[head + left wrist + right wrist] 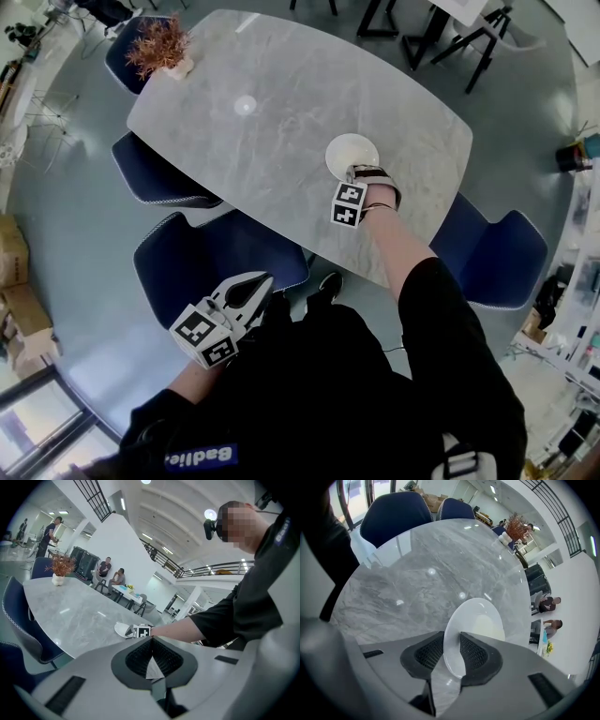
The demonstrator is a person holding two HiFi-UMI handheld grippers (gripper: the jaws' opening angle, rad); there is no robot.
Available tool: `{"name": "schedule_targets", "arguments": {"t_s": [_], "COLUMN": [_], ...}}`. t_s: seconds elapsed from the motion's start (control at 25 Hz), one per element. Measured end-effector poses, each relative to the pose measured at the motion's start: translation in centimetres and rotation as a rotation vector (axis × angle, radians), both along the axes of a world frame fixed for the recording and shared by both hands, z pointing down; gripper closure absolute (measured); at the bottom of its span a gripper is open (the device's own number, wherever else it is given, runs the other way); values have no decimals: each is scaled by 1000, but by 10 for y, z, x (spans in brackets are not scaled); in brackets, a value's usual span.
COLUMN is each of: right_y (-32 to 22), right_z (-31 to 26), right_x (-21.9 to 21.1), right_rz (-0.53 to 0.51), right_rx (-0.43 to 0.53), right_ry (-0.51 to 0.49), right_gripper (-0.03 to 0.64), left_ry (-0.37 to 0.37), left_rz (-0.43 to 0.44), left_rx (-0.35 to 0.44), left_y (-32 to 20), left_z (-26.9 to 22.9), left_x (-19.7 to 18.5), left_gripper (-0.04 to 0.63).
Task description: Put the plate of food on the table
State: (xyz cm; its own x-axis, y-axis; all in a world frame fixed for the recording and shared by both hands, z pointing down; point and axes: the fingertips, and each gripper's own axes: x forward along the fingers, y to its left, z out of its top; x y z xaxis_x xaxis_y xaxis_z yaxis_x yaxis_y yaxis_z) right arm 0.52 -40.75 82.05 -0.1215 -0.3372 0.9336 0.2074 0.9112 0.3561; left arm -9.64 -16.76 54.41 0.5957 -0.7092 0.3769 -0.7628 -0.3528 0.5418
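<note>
While the white plate (350,153) lies on the desk (281,103) right of centre, my right gripper (359,173) straddles its lower rim, jaws apart; left gripper (255,284) closed, lower left.

Bright, even indoor light from ceiling lamps (146,482) leaves small glare spots on the polished tabletop (300,84). Shadows are soft. Fisheye distortion bends the edges, and the corners darken.

an open-plan office hall: a grey marble meeting table (281,112) ringed by blue chairs (211,258), and in the left gripper view a railed mezzanine (220,568) at 2 o'clock, seated people (105,567) at 10 o'clock.
</note>
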Motion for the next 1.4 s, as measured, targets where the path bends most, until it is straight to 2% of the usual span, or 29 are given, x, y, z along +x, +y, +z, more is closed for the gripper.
{"name": "schedule_targets", "arguments": {"t_s": [0.24, 0.44, 0.56, 0.72, 0.96, 1.16, 1.4], "right_y": [2, 1, 1, 9, 30, 57, 97], "right_z": [0, -2, -6, -15, -38, -58, -99], "right_x": [-2, -4, -9, -11, -10, 8, 19], "right_rz": [50, 83, 84, 63, 93, 171, 297], "right_rx": [-49, -103, -109, -70, 28, 117, 148], "right_ry": [-32, -60, -78, -94, -135, -128, -213], "right_gripper": [525, 473, 466, 466, 466, 466, 468], "left_ry": [-1, -18, -27, -29, -19, -9, 13], "left_rz": [3, 13, 8, 14, 55, 91, 150], "left_rx": [-2, -2, 2, 17, 62, 119, 173], "left_y": [3, 7, 8, 9, 1, -3, -2], "left_z": [1, -3, -6, -11, -23, -38, -50], "left_x": [-1, -2, -7, -9, -8, -8, 1], "left_gripper": [588, 588, 588, 588, 588, 588, 588]}}
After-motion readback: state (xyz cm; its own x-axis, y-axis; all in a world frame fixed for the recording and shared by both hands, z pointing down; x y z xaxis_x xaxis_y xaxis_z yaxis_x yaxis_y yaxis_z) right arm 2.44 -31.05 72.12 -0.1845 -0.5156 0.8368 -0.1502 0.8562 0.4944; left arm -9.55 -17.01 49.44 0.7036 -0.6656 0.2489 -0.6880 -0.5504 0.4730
